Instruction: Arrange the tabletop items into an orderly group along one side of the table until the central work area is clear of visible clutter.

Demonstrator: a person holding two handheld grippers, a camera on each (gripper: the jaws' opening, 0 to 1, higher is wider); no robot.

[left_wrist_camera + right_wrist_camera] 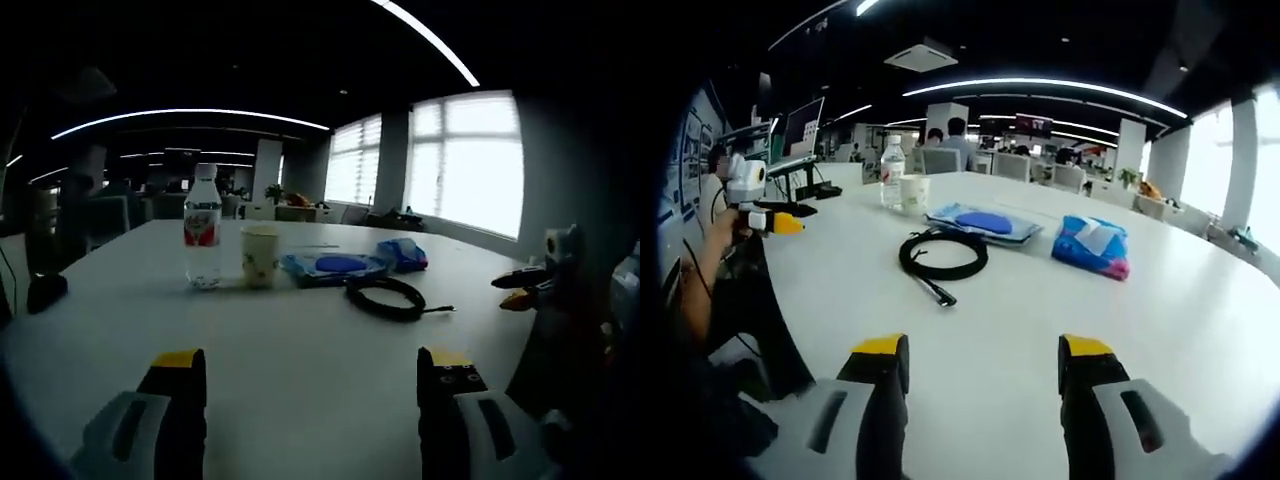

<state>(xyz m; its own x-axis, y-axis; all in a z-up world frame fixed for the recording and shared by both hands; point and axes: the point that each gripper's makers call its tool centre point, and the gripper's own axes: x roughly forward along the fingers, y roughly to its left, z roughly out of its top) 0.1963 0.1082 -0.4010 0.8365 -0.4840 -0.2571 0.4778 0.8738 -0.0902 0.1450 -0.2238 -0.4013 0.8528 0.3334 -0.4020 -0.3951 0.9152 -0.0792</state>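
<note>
Jaws apart on both, left hand-held gripper [312,385], right hand-held gripper [983,372], water bottle [202,227] label unreadable, paper cup [259,256] beside it

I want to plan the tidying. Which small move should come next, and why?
Probably move the open right gripper forward to the coiled black cable. It lies alone, nearest that gripper, while the water bottle, paper cup and blue packet already stand grouped beyond it.
</note>
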